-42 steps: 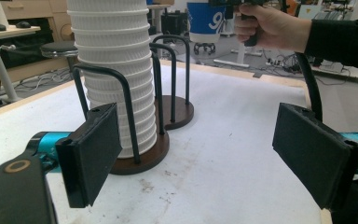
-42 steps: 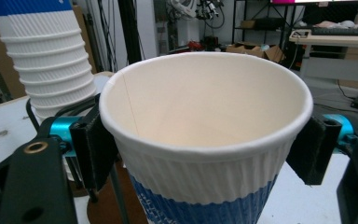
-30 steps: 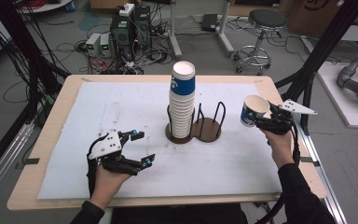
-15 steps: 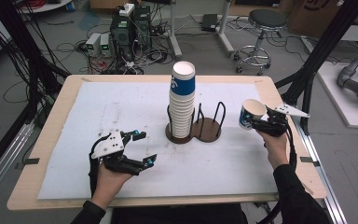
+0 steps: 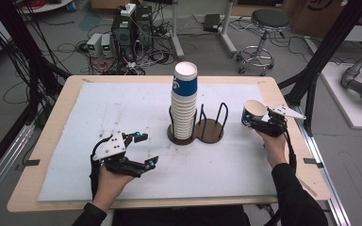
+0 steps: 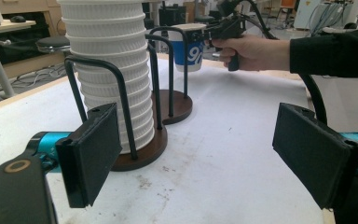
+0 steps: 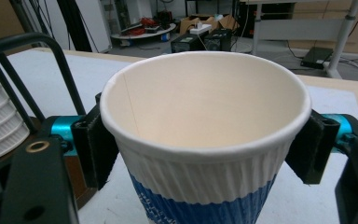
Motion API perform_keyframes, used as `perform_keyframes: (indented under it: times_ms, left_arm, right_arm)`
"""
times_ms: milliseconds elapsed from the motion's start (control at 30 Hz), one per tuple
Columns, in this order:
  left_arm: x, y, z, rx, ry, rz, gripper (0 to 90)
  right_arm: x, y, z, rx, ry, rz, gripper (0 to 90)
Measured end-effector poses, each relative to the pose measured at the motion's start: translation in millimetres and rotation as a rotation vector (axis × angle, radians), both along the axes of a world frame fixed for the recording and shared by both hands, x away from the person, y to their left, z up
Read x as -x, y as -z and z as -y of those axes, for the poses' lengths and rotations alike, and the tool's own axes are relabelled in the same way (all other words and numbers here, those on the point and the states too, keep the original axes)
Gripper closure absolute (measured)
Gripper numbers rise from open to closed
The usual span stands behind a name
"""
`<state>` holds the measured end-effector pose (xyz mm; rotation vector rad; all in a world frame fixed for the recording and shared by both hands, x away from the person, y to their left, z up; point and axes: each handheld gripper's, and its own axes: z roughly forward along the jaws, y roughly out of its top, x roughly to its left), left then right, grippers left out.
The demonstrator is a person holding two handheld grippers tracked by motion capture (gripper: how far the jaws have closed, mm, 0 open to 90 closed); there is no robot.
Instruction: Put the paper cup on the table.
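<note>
Compared with one second ago, the right gripper [image 5: 259, 123] has sunk slightly, its jaws clamped on the paper cup [image 5: 251, 113] (held upright, right of the cup holder [image 5: 206, 130]). Left gripper [image 5: 139, 149] is unmoved, jaws apart and empty, at the near left. White mat [image 5: 99, 117] covers the wooden table [image 5: 52, 136]; cables and a stool [image 5: 267, 21] lie beyond.
</note>
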<state>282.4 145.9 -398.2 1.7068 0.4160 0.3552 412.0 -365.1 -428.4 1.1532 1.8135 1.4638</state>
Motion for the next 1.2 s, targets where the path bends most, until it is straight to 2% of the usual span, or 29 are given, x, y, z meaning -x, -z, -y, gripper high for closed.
perform_keyframes:
  times_ms: [167,500,633,800,933,1200]
  left_arm:
    - [0.1,0.5,0.4,-0.002,0.001,-0.001,15.3]
    - [-0.1,1.5,1.0,-0.005,-0.001,-0.006,15.3]
    - [0.0,1.3,1.0,-0.004,-0.004,-0.004,15.3]
    - [-0.7,1.5,1.4,-0.005,0.000,-0.006,15.3]
    - [-0.7,1.0,1.3,-0.006,0.000,-0.004,15.3]
    - [-0.6,1.7,2.5,-0.013,-0.002,-0.005,15.3]
  right_arm:
    - [-4.8,4.9,-1.7,0.007,0.022,0.006,23.0]
    - [-10.9,13.3,-1.2,0.029,0.047,-0.044,21.5]
    - [-10.0,12.7,-0.5,0.026,0.048,-0.060,20.9]
    - [-6.7,11.0,-1.6,0.052,0.051,-0.077,20.1]
    - [-4.0,11.6,-3.0,0.067,0.059,-0.073,19.7]
    - [-1.3,12.3,-2.7,0.065,0.066,-0.081,18.7]
